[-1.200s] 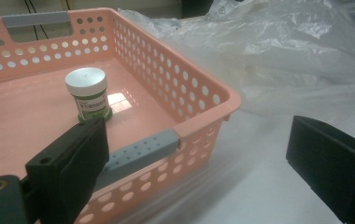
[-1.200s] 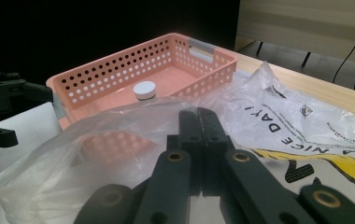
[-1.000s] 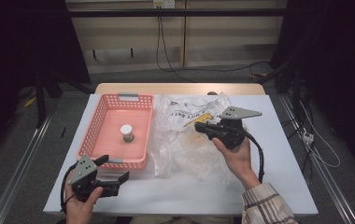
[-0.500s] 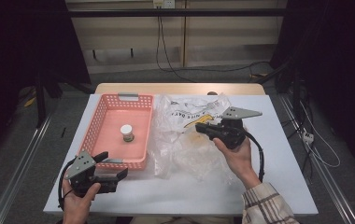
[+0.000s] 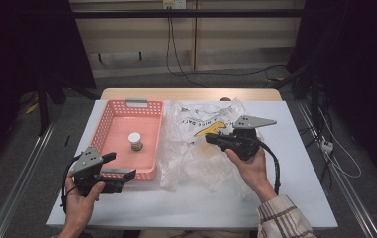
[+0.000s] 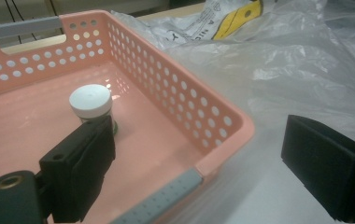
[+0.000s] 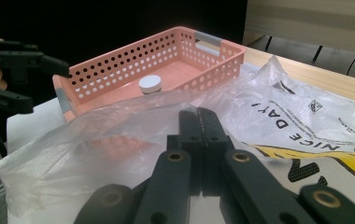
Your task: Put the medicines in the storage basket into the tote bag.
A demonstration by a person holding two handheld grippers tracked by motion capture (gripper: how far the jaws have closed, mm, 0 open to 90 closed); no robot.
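Counting one jar (image 5: 134, 141), one basket (image 5: 108, 124), one bag (image 5: 196, 148)

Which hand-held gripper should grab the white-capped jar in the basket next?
Left, probably. The left hand-held gripper is open at the pink basket near corner, the jar just ahead. The right hand-held gripper is shut over the plastic bag.

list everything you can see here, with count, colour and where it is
basket: 1, pink with grey handles, left half of the table
jar: 1, white lid, upright inside the basket
plastic bag: 1, clear with black and yellow print, right of the basket
table: 1, white top
left gripper: 1, black, jaws open, at the basket's near end
right gripper: 1, black, jaws shut, over the plastic bag
hands: 2, one holding each gripper
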